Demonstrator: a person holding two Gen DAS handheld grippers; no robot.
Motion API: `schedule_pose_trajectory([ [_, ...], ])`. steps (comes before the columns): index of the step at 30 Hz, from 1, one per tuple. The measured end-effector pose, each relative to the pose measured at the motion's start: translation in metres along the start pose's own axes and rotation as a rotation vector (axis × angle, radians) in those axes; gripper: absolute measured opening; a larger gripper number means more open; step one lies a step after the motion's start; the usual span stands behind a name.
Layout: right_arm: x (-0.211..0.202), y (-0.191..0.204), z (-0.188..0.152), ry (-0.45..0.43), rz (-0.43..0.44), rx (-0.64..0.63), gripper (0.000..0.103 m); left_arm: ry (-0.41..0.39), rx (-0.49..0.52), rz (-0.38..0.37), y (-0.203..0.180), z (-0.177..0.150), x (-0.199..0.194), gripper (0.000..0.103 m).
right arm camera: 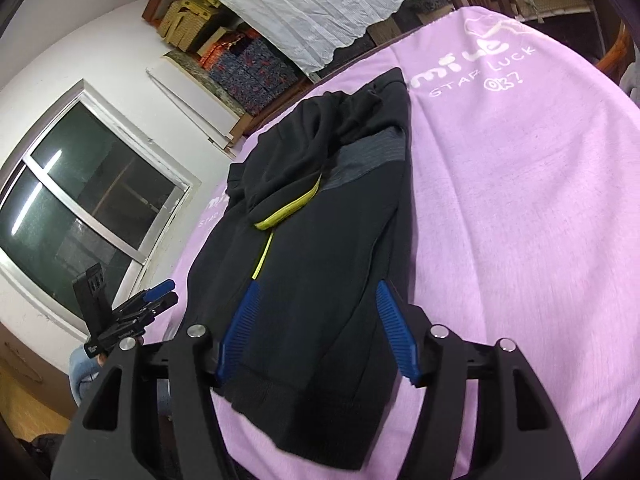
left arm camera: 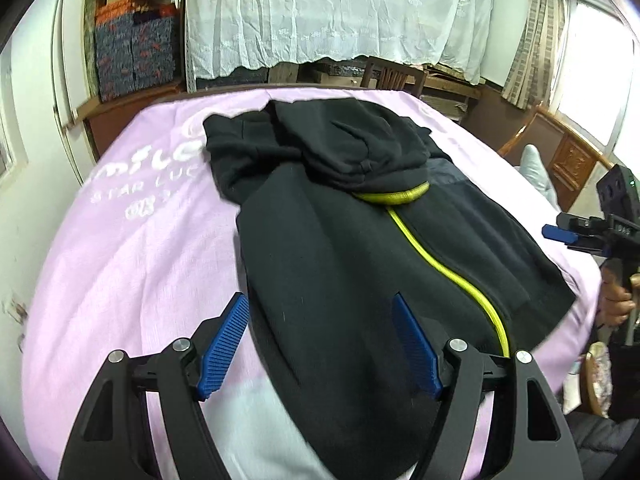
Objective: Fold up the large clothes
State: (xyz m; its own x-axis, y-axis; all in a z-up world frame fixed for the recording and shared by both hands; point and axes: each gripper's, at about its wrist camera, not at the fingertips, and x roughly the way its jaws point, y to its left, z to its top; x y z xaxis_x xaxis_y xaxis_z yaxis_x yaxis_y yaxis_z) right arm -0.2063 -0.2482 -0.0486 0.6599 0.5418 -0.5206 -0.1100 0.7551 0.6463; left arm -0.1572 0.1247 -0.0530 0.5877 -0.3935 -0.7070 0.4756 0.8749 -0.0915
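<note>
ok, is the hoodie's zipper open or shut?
Shut, as far as visible: the hoodie lies front up on the pink cloth, its yellow zipper one unbroken line. Its lowest stretch is hidden.

black hoodie (left arm camera: 340,240) on pink blanket (left arm camera: 140,260) — tongs (left arm camera: 320,336) open
</note>
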Motion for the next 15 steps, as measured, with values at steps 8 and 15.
schedule_pose_trajectory([
  [8,-0.002,-0.006,-0.013,0.012,-0.011,0.007,0.060,0.039,-0.060,-0.066,0.014,-0.012,0.001,0.074],
  [15,0.015,-0.026,-0.006,0.042,-0.038,0.068,0.060,0.139,-0.150,-0.160,0.034,0.006,0.042,0.074],
])
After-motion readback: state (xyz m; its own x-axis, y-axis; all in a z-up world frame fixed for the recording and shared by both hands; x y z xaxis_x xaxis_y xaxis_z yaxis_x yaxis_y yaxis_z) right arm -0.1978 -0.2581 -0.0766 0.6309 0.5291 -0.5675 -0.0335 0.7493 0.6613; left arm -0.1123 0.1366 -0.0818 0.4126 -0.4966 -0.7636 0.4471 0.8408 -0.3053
